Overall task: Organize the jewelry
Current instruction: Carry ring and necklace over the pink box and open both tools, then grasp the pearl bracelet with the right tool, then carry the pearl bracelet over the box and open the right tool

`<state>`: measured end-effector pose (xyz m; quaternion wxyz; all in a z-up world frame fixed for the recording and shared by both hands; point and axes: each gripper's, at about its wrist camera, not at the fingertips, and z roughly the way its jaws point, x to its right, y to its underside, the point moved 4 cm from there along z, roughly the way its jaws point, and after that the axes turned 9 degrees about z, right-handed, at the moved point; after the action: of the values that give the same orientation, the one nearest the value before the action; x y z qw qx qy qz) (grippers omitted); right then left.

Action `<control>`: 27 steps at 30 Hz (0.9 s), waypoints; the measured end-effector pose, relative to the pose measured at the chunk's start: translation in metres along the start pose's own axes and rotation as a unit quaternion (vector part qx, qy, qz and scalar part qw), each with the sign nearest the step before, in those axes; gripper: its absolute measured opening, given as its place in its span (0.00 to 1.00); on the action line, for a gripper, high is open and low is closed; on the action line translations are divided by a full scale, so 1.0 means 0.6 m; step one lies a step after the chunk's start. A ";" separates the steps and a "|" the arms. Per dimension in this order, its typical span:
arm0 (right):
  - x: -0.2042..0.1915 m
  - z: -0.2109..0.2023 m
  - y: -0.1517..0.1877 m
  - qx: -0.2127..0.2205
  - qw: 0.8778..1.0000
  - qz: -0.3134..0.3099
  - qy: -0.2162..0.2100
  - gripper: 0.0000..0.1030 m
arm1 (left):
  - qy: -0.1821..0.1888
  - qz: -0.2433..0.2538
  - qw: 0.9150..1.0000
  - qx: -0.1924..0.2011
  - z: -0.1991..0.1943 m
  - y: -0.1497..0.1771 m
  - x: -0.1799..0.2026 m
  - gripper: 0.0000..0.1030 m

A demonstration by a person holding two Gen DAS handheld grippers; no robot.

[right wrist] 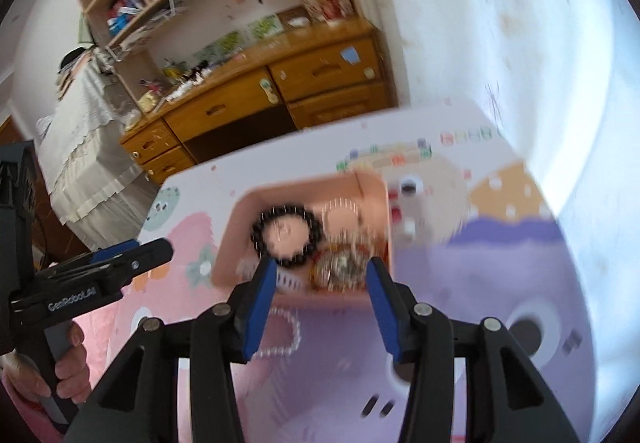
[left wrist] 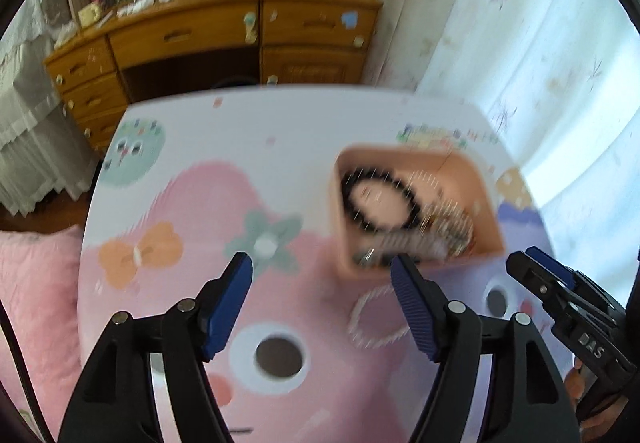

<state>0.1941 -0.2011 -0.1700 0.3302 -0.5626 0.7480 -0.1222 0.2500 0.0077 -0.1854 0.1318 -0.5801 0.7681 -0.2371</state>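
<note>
A peach tray (left wrist: 486, 219) (right wrist: 240, 219) sits on the cartoon-print table. In it lie a black bead bracelet (left wrist: 352, 209) (right wrist: 308, 223) and several blurred pieces, among them a gold-and-red one (right wrist: 340, 267). A white pearl bracelet (left wrist: 360, 317) (right wrist: 294, 335) lies on the table just in front of the tray. My left gripper (left wrist: 322, 273) is open and empty, above the table left of the tray. My right gripper (right wrist: 320, 275) is open and empty, over the tray's near edge. Both views are motion-blurred.
The table (left wrist: 192, 203) (right wrist: 500, 263) has a far edge with a wooden desk (left wrist: 224, 39) (right wrist: 256, 99) behind it. A floral curtain (left wrist: 540, 43) hangs at the right. A pink cushion (left wrist: 36, 283) lies at the left.
</note>
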 end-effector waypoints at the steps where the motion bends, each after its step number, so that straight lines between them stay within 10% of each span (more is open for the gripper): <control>1: 0.000 0.009 0.012 -0.009 1.000 0.005 0.005 0.46 | -0.001 0.001 1.000 -0.012 0.003 0.015 -0.008 0.68; 12: -0.031 0.096 0.084 -0.077 0.995 -0.001 0.059 0.21 | 0.000 -0.004 0.996 -0.090 0.032 0.118 -0.055 0.68; 27: -0.049 0.132 0.091 -0.120 0.984 -0.033 0.125 0.07 | 0.000 0.012 0.995 -0.098 0.013 0.142 -0.059 0.68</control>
<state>0.2072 -0.1405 -0.2493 0.1598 -0.6030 0.7735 -0.1120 0.1933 0.0580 -0.2387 0.0771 -0.5812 0.7943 -0.1590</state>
